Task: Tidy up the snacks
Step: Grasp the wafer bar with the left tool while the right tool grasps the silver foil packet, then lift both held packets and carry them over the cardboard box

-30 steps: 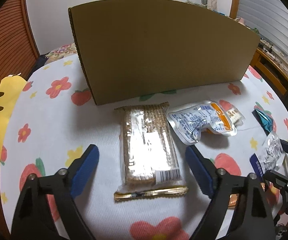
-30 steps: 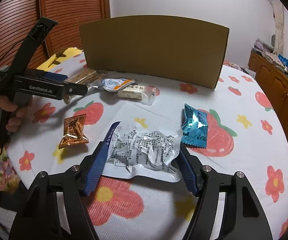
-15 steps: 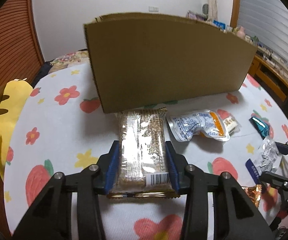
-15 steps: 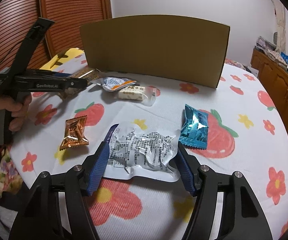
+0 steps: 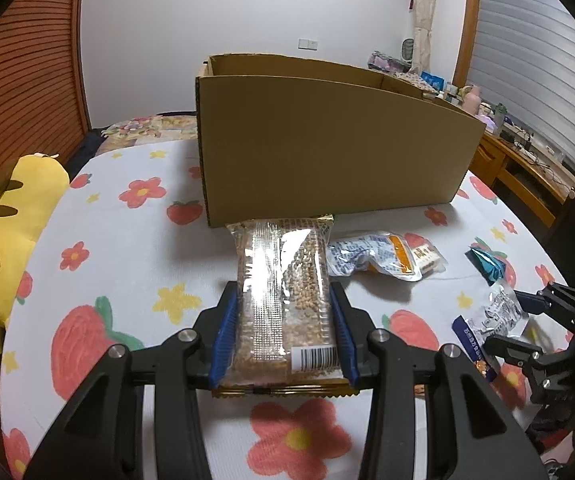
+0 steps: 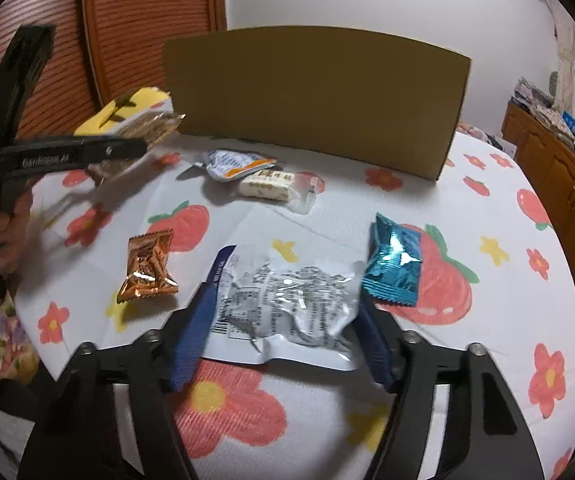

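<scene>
On the left, the left gripper (image 5: 283, 344), wide open a second ago, is now clamping its jaws on the long cereal bar pack (image 5: 283, 292) and lifting it off the flowered tablecloth (image 5: 127, 248) toward the open cardboard box (image 5: 327, 152) at the far edge, so the first snack is probably heading into the box. On the right, the right gripper (image 6: 283, 340) is closing its jaws around the silver pouch (image 6: 287, 300) lying near the front edge, between the orange candy (image 6: 147, 266) and the teal packet (image 6: 393, 266), likely the next pick.

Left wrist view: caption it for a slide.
Left hand-held gripper clamps a long grain-bar pack before the open cardboard box on a floral tablecloth.
</scene>
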Demonstrator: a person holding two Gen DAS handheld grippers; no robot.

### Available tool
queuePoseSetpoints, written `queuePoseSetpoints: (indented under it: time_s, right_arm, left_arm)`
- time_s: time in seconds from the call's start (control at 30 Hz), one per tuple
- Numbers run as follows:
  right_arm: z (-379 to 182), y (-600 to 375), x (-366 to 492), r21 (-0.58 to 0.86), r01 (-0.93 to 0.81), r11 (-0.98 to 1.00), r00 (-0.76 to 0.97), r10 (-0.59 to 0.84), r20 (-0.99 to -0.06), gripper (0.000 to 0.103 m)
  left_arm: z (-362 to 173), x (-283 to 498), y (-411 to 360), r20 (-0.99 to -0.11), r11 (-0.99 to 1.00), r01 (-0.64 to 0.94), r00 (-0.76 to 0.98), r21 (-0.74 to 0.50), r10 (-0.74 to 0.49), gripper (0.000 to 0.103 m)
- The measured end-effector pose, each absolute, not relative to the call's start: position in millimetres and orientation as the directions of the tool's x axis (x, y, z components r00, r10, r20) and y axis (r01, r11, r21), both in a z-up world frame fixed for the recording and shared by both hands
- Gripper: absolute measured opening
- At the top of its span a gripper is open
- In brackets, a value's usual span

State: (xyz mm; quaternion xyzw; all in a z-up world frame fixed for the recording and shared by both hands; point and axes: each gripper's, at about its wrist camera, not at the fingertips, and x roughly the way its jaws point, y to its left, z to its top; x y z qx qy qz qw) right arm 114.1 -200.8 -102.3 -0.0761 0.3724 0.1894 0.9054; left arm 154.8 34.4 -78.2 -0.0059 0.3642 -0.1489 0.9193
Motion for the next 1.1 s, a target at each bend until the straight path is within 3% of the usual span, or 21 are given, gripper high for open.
queuePoseSetpoints:
  time_s: [1.1]
  right_arm:
    - [-80,-232,107,0.08,-0.392,0.916,0.678,0.347,-0.647,0.06]
  left_arm:
    - [-56,135,12,-0.616,0.947,0.308,0.73,-0.088,-0.294,0.042]
